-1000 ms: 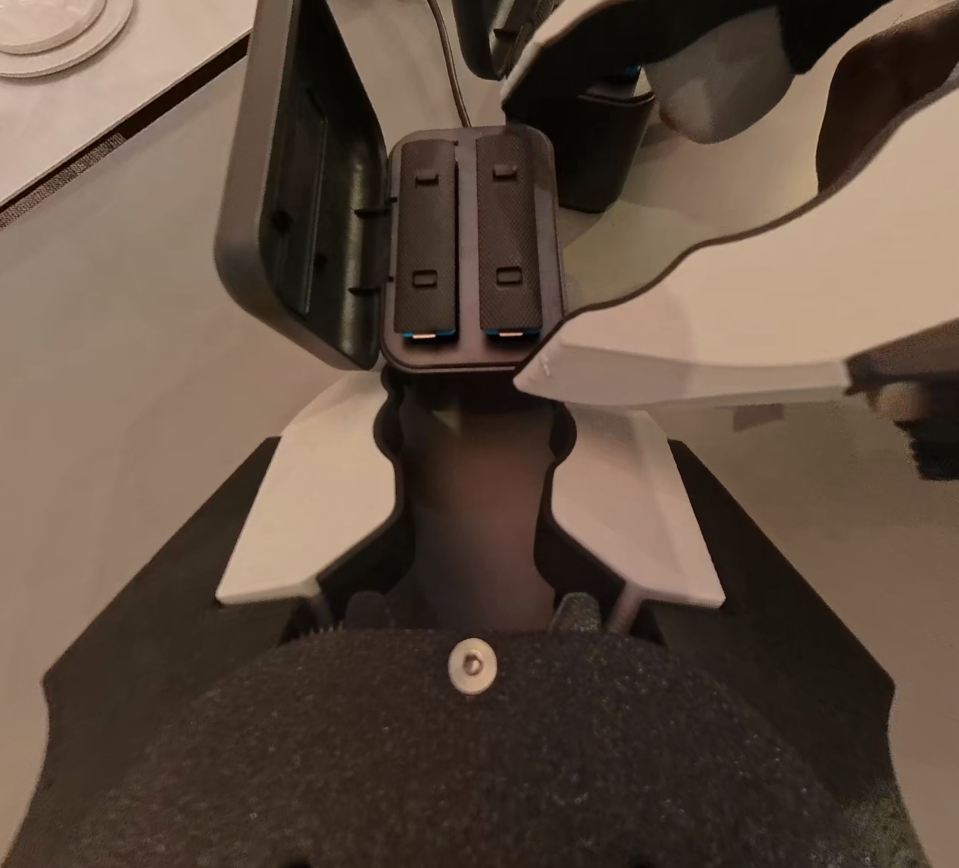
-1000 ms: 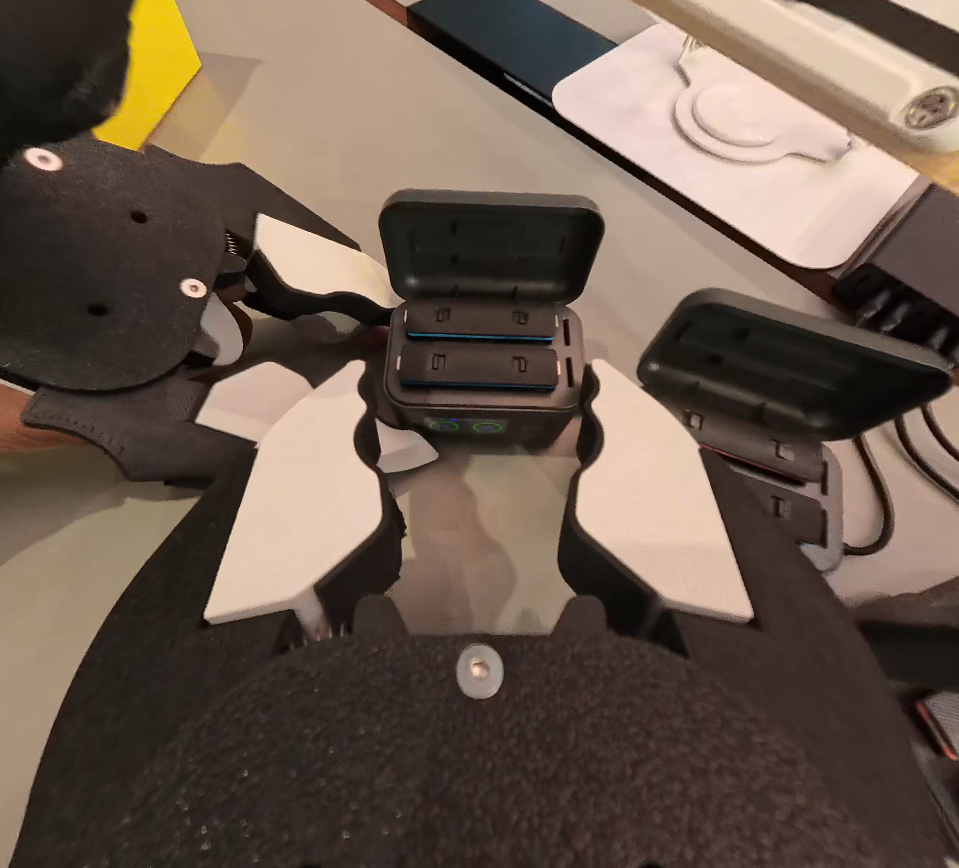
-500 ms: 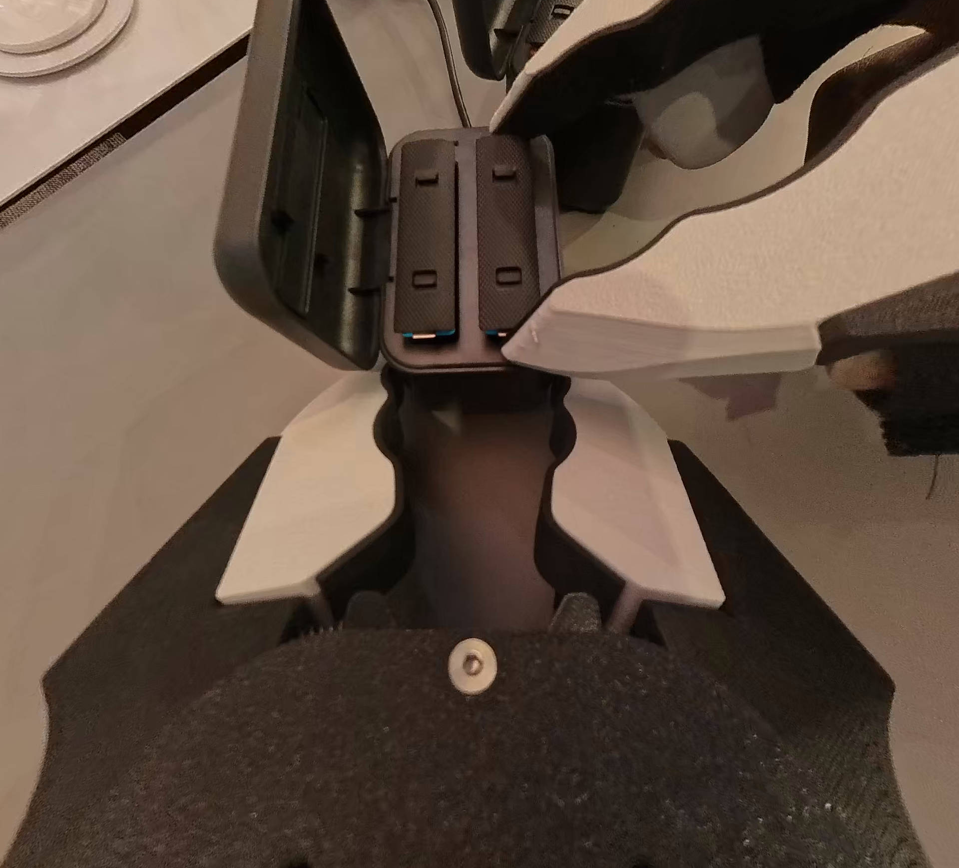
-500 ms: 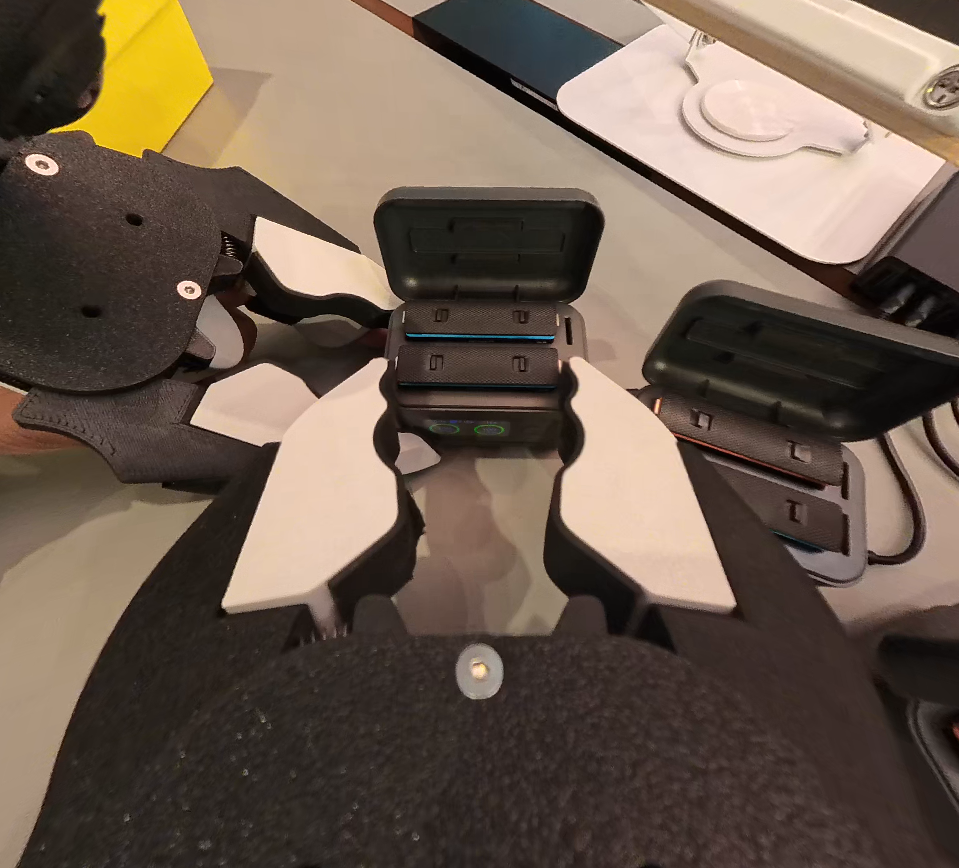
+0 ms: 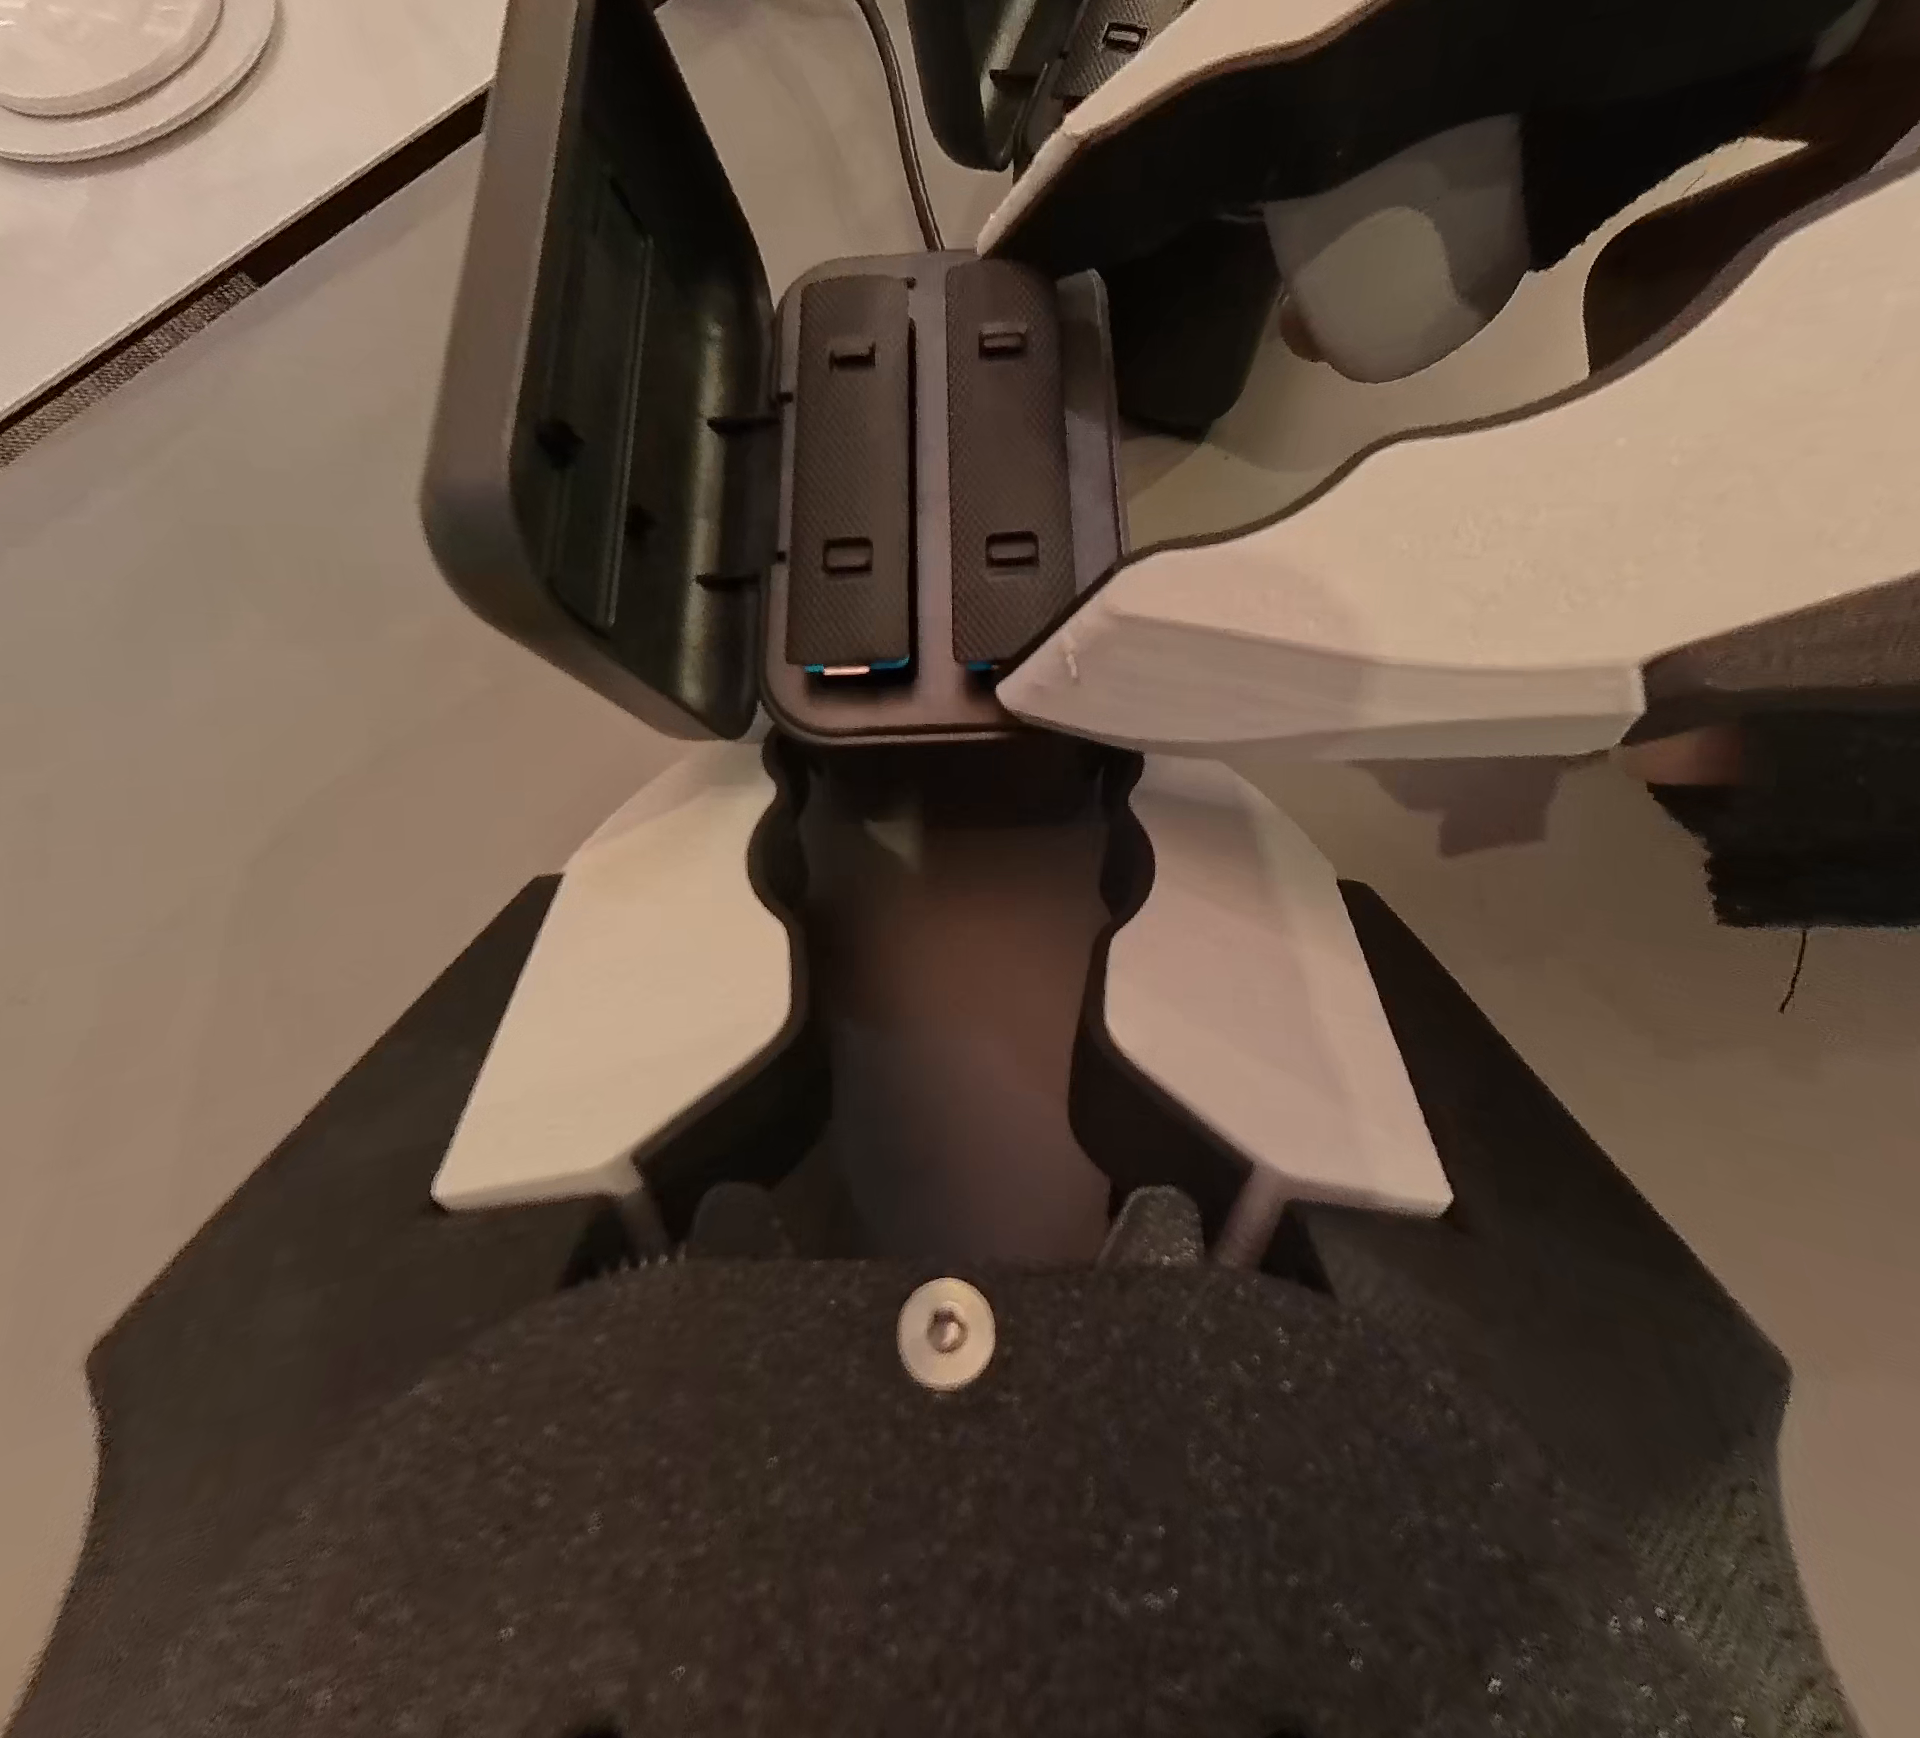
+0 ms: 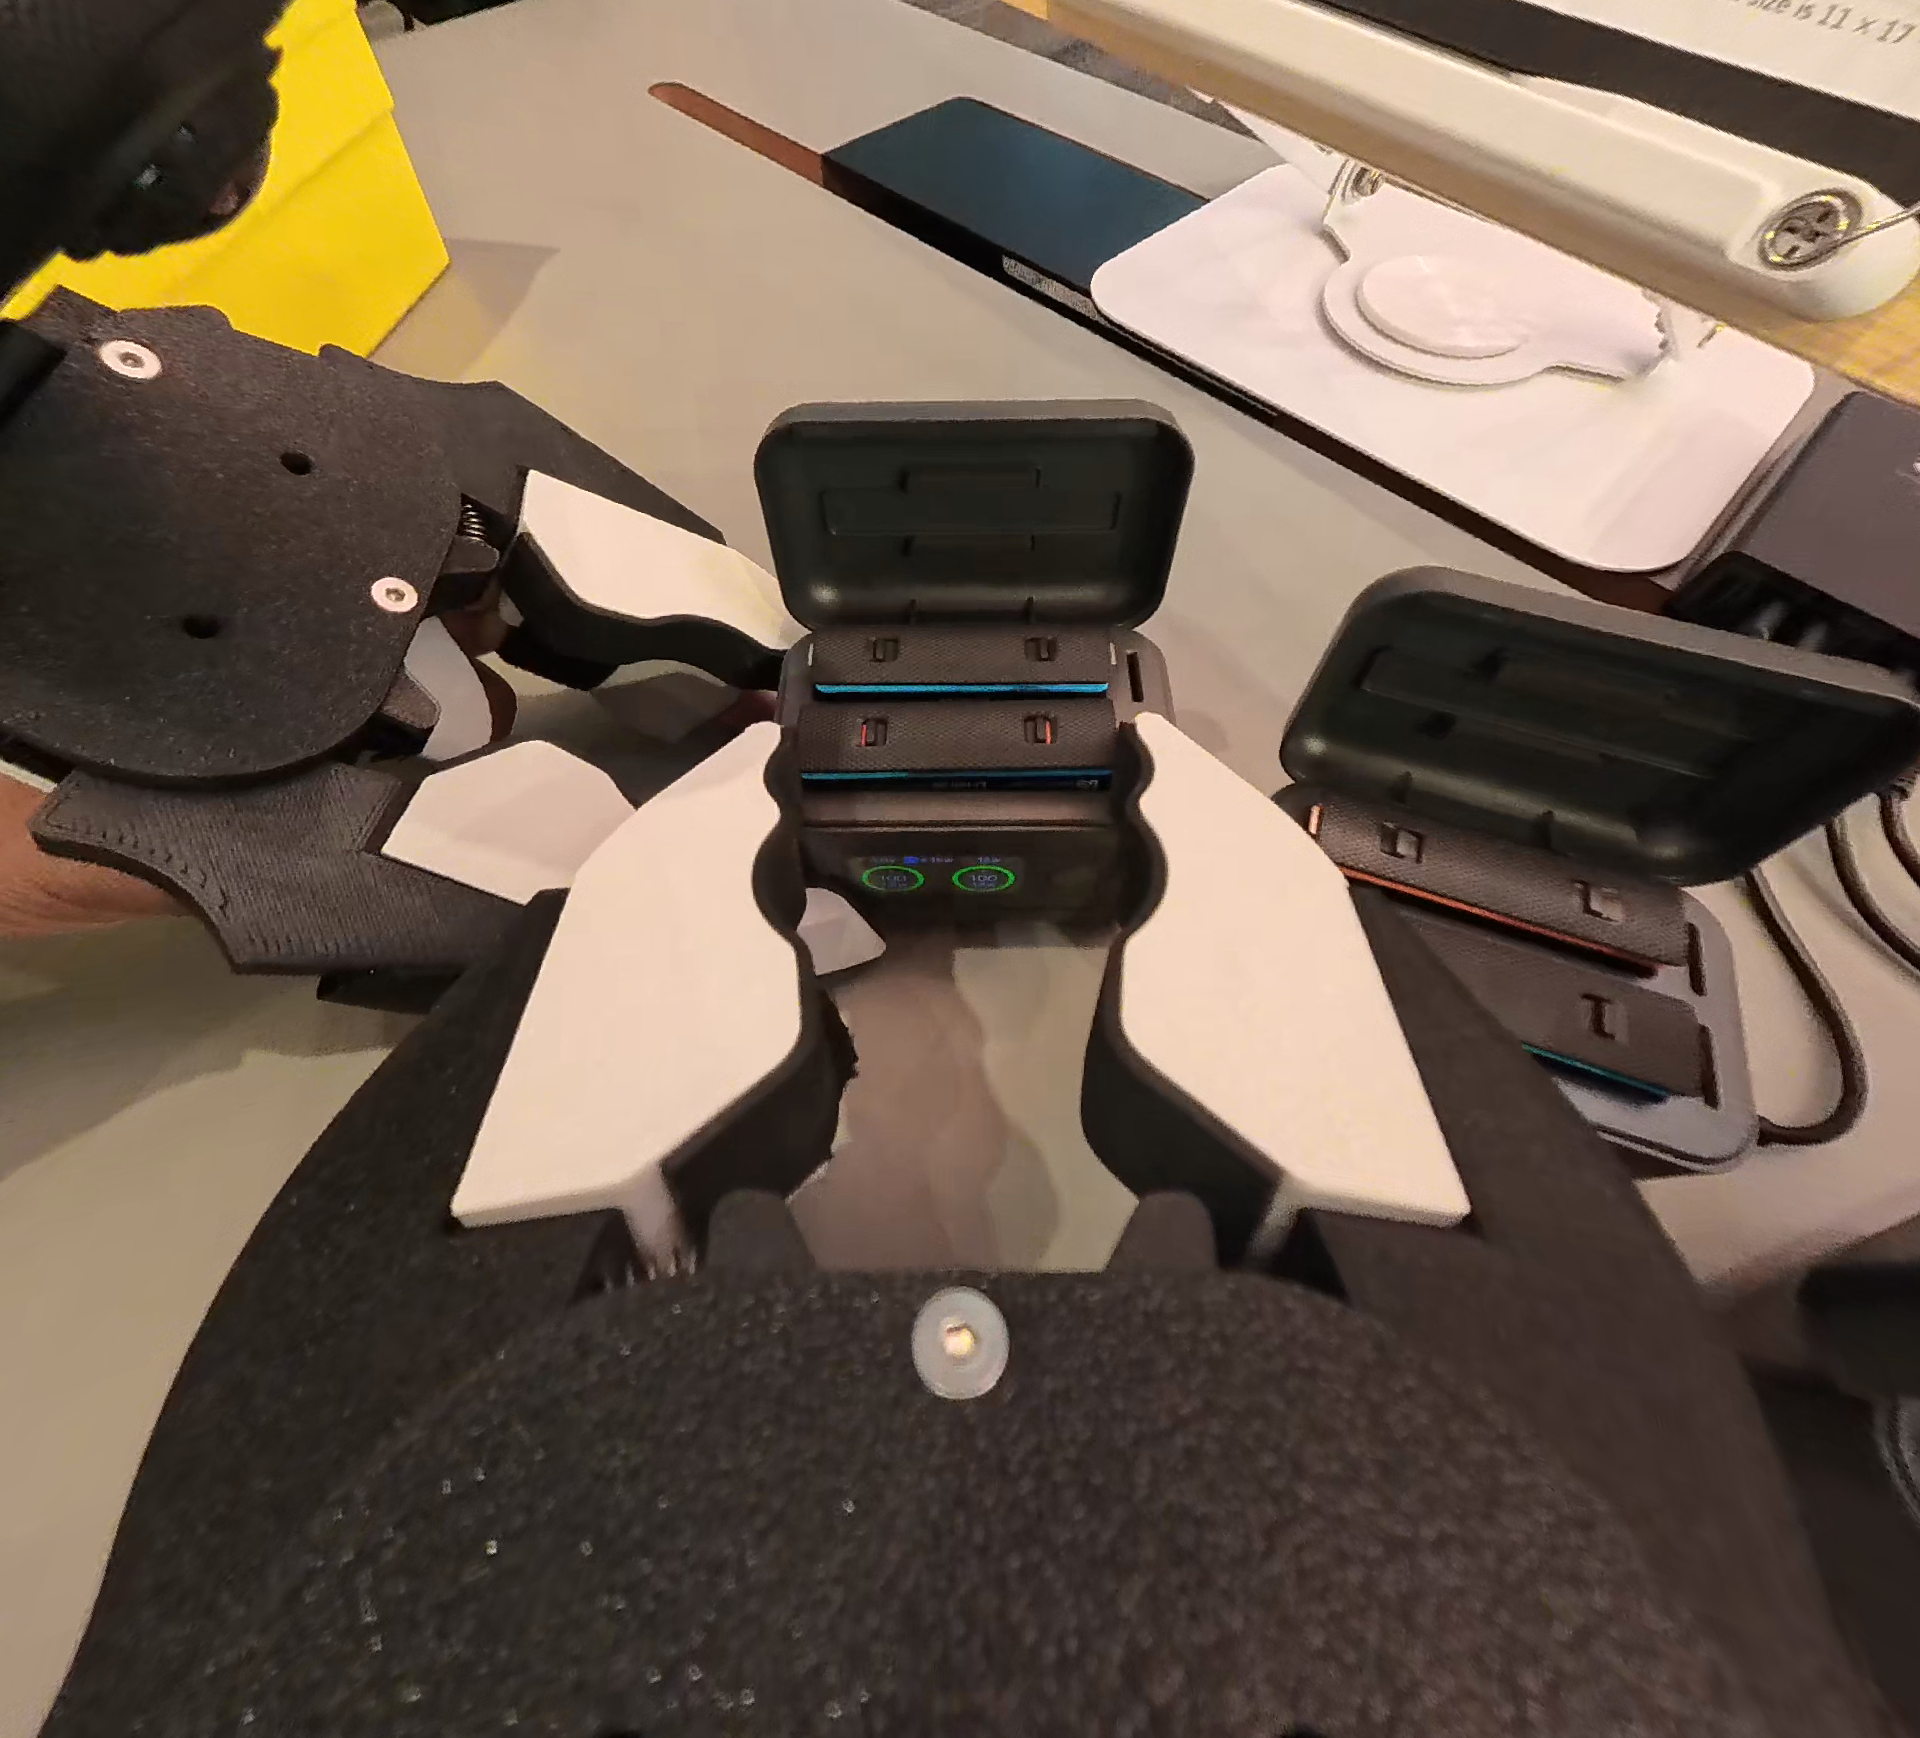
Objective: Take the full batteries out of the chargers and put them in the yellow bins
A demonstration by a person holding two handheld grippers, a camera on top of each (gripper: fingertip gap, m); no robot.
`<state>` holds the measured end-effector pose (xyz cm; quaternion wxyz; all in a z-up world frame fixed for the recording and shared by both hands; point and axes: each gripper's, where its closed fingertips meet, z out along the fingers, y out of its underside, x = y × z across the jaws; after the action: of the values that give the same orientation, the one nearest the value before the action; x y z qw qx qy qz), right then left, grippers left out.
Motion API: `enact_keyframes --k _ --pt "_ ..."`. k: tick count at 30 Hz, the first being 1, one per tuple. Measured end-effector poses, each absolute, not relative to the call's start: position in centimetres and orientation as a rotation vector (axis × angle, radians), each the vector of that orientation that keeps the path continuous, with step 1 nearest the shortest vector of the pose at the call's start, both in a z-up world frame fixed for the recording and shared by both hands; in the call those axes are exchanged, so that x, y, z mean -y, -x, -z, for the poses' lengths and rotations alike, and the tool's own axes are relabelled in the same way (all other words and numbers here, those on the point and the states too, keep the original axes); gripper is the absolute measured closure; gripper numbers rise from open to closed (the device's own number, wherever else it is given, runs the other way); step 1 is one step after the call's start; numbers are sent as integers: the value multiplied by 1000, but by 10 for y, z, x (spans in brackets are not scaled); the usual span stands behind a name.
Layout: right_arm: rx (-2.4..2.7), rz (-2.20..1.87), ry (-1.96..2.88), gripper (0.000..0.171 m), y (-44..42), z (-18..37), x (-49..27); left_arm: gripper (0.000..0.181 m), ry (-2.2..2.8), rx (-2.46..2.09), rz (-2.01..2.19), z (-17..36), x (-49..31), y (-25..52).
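Right hand-held gripper (image 6: pixel 956 815) has its fingers pinched on the two short ends of the near battery (image 6: pixel 956 743), which sits in the front slot of the open charger (image 6: pixel 961 867) at 12 o'clock in the right wrist view. Battery's long axis runs 9-to-3 across that gripper, so the grip spans its length; it looks slightly raised out of the slot, red tab marks showing. Second battery (image 6: pixel 956 662) is seated just behind it, under the upright lid (image 6: pixel 971 514). Left hand-held gripper (image 5: pixel 951 753) comes in from 9 o'clock, fingers closed on the charger body, bracing it, I'd say. Right is the one placed for the pull, straight up along the slot. Yellow bin (image 6: pixel 312 213) sits at 10 o'clock on the counter (image 6: pixel 644 254), behind the left gripper. Another open charger (image 6: pixel 1538 992) with batteries is at 3 o'clock, cabled.
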<state>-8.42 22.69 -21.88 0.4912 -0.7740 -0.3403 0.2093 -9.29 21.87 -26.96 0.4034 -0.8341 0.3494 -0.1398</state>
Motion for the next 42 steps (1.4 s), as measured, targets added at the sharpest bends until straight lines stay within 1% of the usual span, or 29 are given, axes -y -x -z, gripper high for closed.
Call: enact_keyframes --k 6,9,10,17,30,33,38,42 --pt "786 -540 1873 115 84 218 -228 125 2106 -881 355 269 -219 93" --pt "683 -641 1790 114 81 188 -231 125 2117 -885 347 271 -219 93" --pt "699 -612 1768 114 80 181 -232 125 2117 -884 348 271 -218 93" --pt "714 -641 1725 113 80 169 -224 125 2116 -883 351 271 -219 93" --pt "674 -631 1739 113 64 169 -231 125 2116 -871 336 271 -220 95" --pt "661 -632 1731 113 60 165 -230 119 2128 -842 313 271 -222 98" --pt "619 -639 1714 113 50 155 -229 98 2173 -806 270 271 -220 104" --pt "576 -674 1711 113 41 145 -228 96 2148 -811 182 254 -216 113"
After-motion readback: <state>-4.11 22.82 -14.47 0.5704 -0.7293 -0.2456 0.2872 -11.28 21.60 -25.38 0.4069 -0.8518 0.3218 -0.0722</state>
